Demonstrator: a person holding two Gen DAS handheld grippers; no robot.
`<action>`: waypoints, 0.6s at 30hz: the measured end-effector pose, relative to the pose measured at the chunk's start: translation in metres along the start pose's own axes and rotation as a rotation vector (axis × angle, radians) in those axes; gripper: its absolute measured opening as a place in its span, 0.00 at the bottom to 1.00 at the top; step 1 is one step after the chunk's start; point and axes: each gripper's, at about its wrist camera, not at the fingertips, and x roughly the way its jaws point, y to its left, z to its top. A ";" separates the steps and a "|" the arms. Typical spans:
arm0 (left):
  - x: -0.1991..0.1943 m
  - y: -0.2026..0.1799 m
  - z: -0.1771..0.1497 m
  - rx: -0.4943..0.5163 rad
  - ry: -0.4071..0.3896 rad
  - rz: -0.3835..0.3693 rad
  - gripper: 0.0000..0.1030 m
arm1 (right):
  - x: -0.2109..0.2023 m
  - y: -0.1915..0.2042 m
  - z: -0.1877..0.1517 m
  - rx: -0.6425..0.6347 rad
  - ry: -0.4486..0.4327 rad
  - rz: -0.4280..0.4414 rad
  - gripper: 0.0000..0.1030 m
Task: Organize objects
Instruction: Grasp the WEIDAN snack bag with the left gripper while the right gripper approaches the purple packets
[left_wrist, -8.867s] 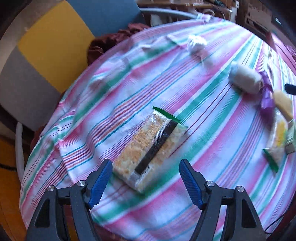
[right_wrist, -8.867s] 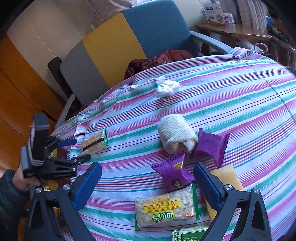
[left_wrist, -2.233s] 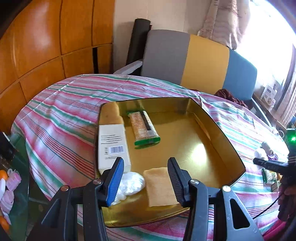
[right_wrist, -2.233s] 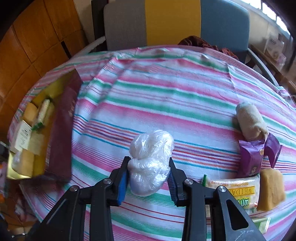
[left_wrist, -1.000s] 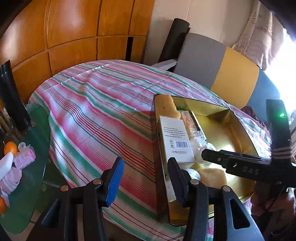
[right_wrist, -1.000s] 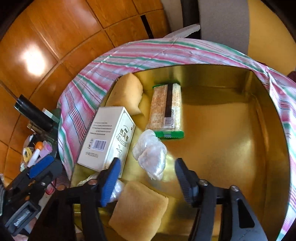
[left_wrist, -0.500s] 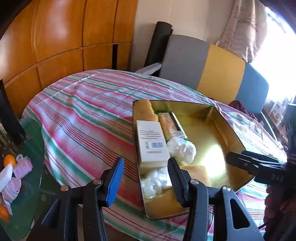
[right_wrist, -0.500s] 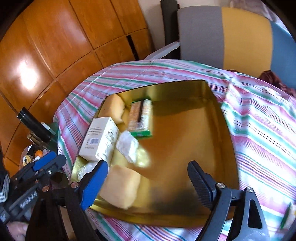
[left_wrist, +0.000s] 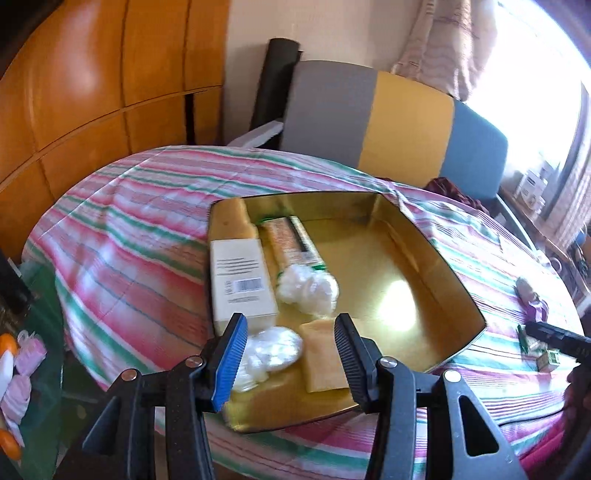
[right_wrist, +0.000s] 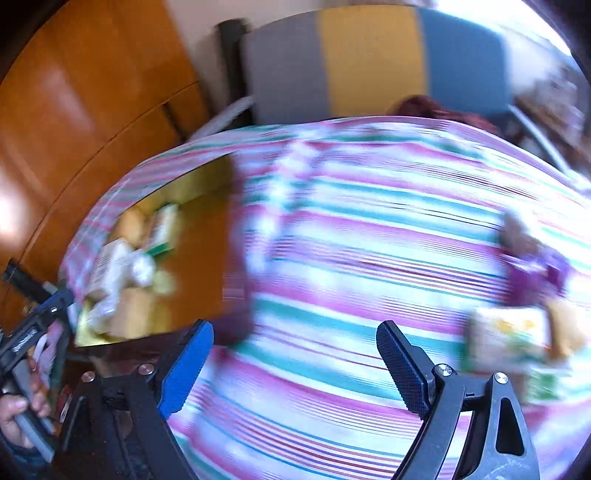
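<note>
The left gripper (left_wrist: 288, 354) hangs with its jaws apart and nothing between them, above the near edge of the gold tray (left_wrist: 436, 254); the tray sits on the striped cloth (left_wrist: 140, 229).

Inside the tray, toward nine o'clock, lies a white box (left_wrist: 242, 282); a tan block (left_wrist: 232, 219) touches its far end at eleven o'clock; a cracker pack (left_wrist: 291, 240) lies just beside the box; a white bag (left_wrist: 308, 290) rests at the pack's near end; a second bag (left_wrist: 271, 349) and a tan square (left_wrist: 323, 354) lie at six o'clock, by the gripper's fingers.

The right gripper (right_wrist: 291, 369) is spread wide and empty over bare cloth; its view is badly blurred; at three o'clock sit a purple packet (right_wrist: 535, 273) and a yellow-printed pack (right_wrist: 506, 341).
</note>
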 end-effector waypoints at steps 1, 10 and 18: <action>0.001 -0.007 0.002 0.016 -0.001 -0.011 0.48 | -0.009 -0.017 -0.001 0.032 -0.013 -0.029 0.88; 0.014 -0.081 0.010 0.170 0.020 -0.138 0.48 | -0.091 -0.166 -0.025 0.446 -0.187 -0.255 0.94; 0.025 -0.173 0.001 0.381 0.068 -0.293 0.48 | -0.112 -0.211 -0.045 0.664 -0.288 -0.156 0.95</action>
